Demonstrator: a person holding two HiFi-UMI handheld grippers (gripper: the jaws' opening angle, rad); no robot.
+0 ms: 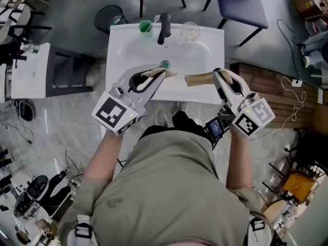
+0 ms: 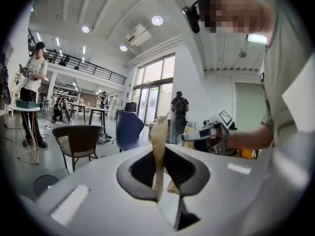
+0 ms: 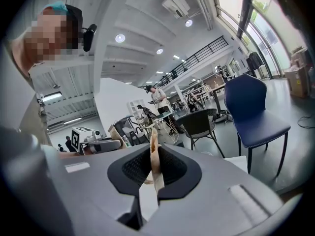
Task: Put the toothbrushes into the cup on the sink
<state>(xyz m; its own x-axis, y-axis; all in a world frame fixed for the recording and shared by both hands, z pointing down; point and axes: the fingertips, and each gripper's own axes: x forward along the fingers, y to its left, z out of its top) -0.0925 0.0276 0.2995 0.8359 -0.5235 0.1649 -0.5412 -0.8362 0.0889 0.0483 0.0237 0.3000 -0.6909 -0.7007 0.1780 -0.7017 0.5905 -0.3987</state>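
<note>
Above sink (image 1: 202, 55), two gripped toothbrushes (image 1: 160, 73) (image 1: 197, 79)

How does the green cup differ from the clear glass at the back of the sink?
The green cup is opaque; the clear glass is see-through. The green cup stands left of the black faucet, the clear glass right of it. A pale stick seems to lean out of the green cup; the clear glass looks empty. Both stand upright on the back ledge of the white sink.
</note>
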